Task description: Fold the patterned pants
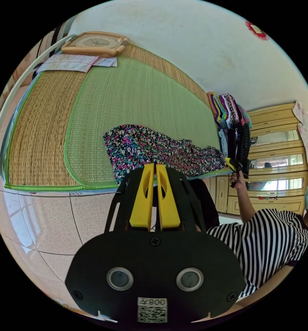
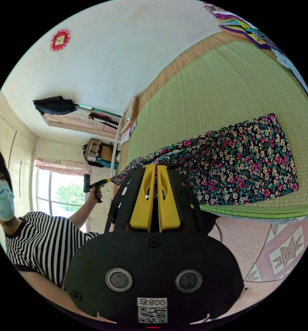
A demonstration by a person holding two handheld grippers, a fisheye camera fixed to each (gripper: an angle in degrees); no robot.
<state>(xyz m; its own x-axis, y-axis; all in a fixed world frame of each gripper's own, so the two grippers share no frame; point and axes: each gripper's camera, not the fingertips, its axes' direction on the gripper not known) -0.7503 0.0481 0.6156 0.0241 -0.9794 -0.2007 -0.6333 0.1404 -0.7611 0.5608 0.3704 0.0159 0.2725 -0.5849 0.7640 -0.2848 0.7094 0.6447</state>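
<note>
The patterned pants [image 1: 150,148], dark with small pink, green and beige flowers, lie on a green woven mat [image 1: 136,96] near the bed's edge. One part rests flat on the mat [image 2: 230,86], as the pants [image 2: 243,162] show in the right gripper view. The near edge is lifted and stretched between my two grippers. My left gripper [image 1: 155,165] has its yellow jaws shut on that edge; it also appears as the left gripper [image 2: 104,182] held in a hand. My right gripper [image 2: 156,166] pinches the fabric too, and shows as the right gripper [image 1: 234,165] at the pants' far end.
A stack of folded clothes [image 1: 230,113] sits on the mat by the wall. A wooden framed clock [image 1: 95,43] and papers [image 1: 74,62] lie at the mat's other end. A wooden cabinet [image 1: 275,155] stands beyond. A person in a striped shirt [image 1: 264,241] is beside the bed, on a tiled floor [image 1: 40,224].
</note>
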